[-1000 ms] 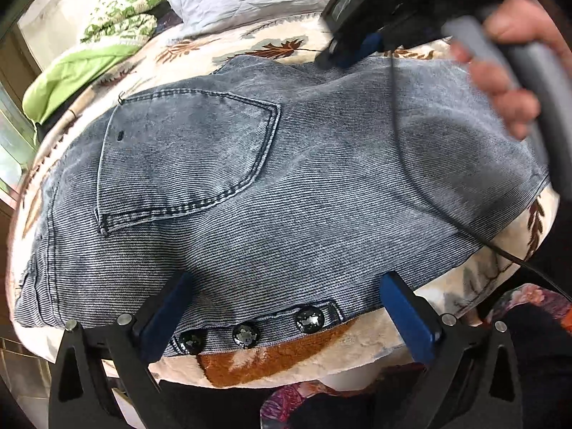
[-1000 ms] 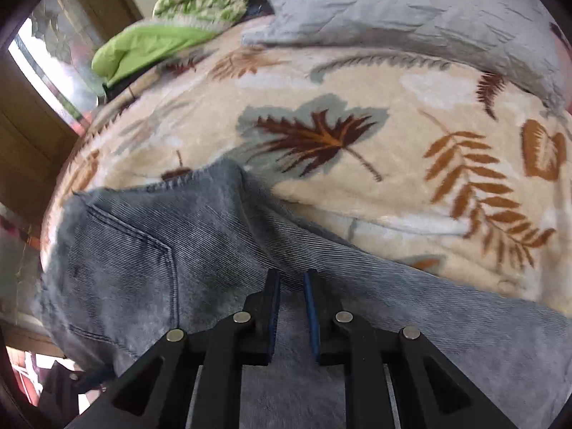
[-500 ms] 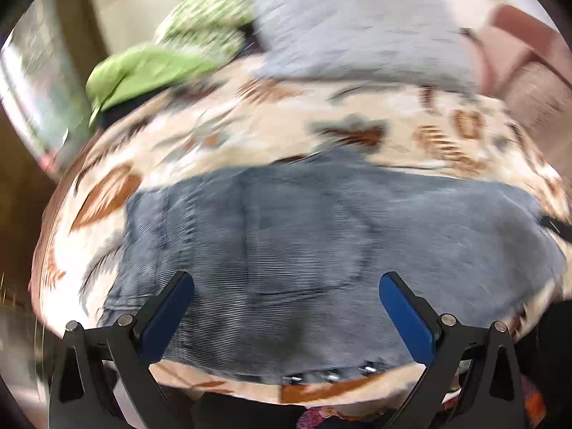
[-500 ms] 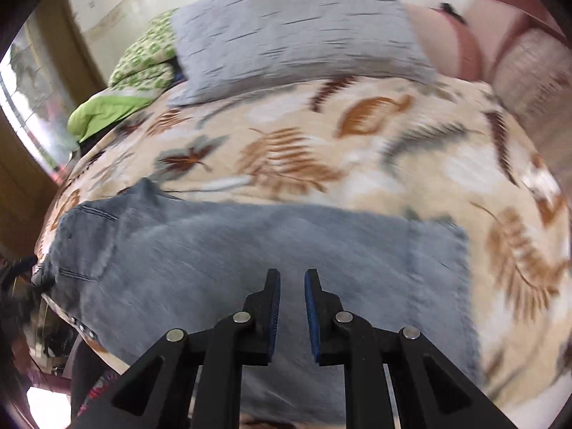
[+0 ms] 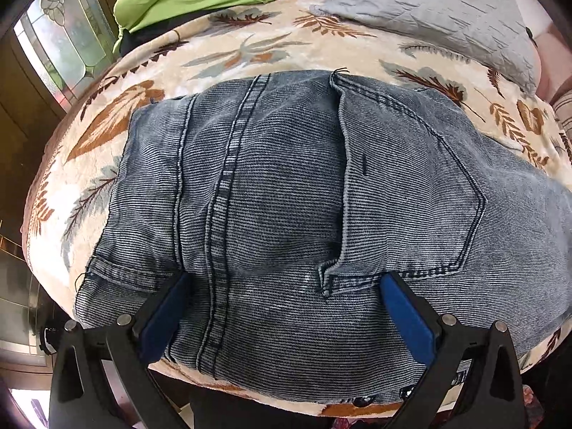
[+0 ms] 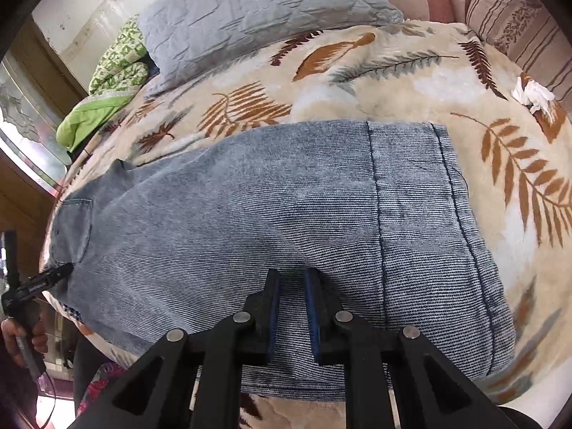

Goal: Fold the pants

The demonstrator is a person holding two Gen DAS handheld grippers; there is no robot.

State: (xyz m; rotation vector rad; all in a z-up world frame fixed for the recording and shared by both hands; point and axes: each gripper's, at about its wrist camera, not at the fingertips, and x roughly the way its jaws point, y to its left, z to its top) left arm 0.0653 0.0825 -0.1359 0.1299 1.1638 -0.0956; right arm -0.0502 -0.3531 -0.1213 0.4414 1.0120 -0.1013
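— Denim, faded blue: the pants lie flat across the leaf-print blanket, waist end to the left, hems to the right.
— And the grippers?
— The left gripper is spread wide over the waist end, beside the back pocket, gripping nothing. The right gripper is pressed nearly together above the legs, nothing pinched.
— Anything else?
— A grey pillow behind.

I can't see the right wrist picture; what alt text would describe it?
Blue-grey denim pants lie folded lengthwise across a cream blanket with a leaf print, hems to the right. The right gripper, jaws nearly shut, hovers over them at bottom centre; a grey quilted pillow lies behind.
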